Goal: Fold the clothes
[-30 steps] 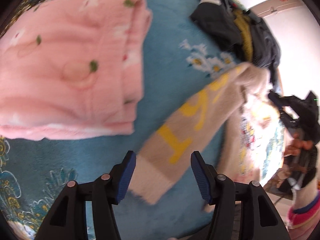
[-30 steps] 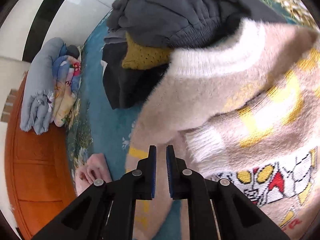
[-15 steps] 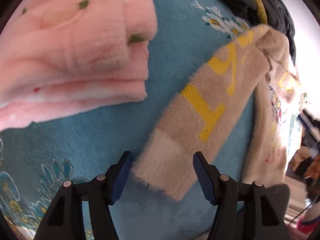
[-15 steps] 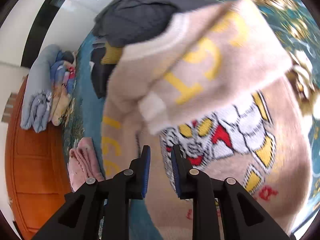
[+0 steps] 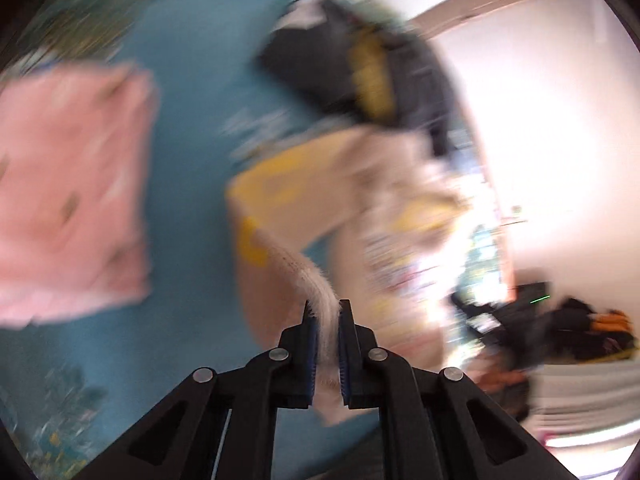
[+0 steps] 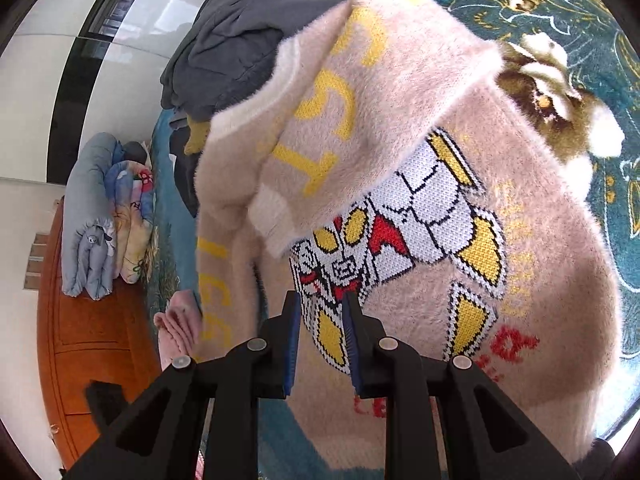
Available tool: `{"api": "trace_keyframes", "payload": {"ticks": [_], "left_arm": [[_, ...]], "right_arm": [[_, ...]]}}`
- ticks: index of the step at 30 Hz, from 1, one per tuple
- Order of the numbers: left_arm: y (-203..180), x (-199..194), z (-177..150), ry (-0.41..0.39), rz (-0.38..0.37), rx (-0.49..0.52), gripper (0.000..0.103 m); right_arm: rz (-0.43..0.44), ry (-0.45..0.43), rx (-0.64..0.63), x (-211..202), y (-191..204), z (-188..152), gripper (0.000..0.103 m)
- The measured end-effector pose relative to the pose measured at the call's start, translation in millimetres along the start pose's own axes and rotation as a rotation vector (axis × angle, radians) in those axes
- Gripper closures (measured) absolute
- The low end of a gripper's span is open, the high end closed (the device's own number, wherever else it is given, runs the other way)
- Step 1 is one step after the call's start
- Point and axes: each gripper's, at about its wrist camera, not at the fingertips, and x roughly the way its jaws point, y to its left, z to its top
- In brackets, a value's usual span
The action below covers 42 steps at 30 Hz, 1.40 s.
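A soft, fuzzy beige sweater [image 6: 460,220] lies on the blue bedspread [image 6: 580,20]. The left gripper [image 5: 326,316] pinches its cuff [image 5: 320,292]; the right gripper [image 6: 320,304] hovers slightly open. Light, floppy; best gripped at edges.

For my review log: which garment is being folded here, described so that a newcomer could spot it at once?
On the teal floral bedspread, just in front of the heap of dark grey clothes, lies a fuzzy beige sweater. Unlike its plain neighbours, it bears yellow letters on the sleeves and a knitted white, red and yellow robot face on the chest.
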Motion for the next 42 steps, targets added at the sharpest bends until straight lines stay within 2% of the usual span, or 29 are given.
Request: {"api": "trace_keyframes", "payload": {"ticks": [3,5,10,15,20,26,29,32,33,34,37,39,42], "left_arm": [[-55.9,2.9,35.9,-0.009,-0.097,0.105,0.094],[-96.4,19.2,52.2,0.007,-0.137,0.179,0.094],[-179.3,88.6,79.6,0.108,-0.154,0.329,0.094],[-221.8,168.9,86.0,0.236,-0.143,0.33,0.094],[-244.8,246.8,96.0,0.317,-0.149,0.259,0.094],[-242.7,295.4,101.2,0.356,-0.07,0.215,0.093],[-241.6,319.7,103.8,0.375,-0.03,0.193,0.089],[-240.0,340.3,106.2,0.394,-0.001,0.17,0.068],[-237.1,332.5,106.1,0.395,-0.031,0.163,0.054],[-234.1,322.5,106.1,0.394,-0.06,0.162,0.047],[-215.3,277.8,104.8,0.331,-0.107,0.176,0.045],[-190.5,241.9,99.8,0.267,-0.074,0.191,0.044],[-139.8,207.0,81.2,0.226,0.005,0.159,0.044]], "right_arm": [[0.016,-0.008,0.014,-6.8,-8.2,-0.8,0.082],[0.026,-0.018,0.02,-14.0,-13.9,0.2,0.082],[0.036,-0.059,0.036,-37.9,-28.8,7.0,0.082],[0.019,-0.097,0.056,-61.8,-48.4,15.4,0.081],[-0.003,-0.103,0.079,-72.8,-67.7,23.5,0.081],[-0.029,-0.093,0.084,-72.7,-77.5,33.4,0.081],[-0.042,-0.091,0.064,-73.3,-76.8,36.8,0.081],[-0.057,-0.085,0.05,-74.4,-78.7,40.7,0.08],[-0.059,-0.084,0.047,-73.7,-78.6,41.8,0.08],[-0.059,-0.084,0.046,-72.6,-78.1,42.9,0.077],[-0.065,-0.087,0.037,-67.2,-74.4,49.9,0.072],[-0.071,-0.093,0.027,-62.3,-70.3,57.3,0.072],[-0.08,-0.102,0.013,-55.0,-64.2,68.4,0.072]]}}
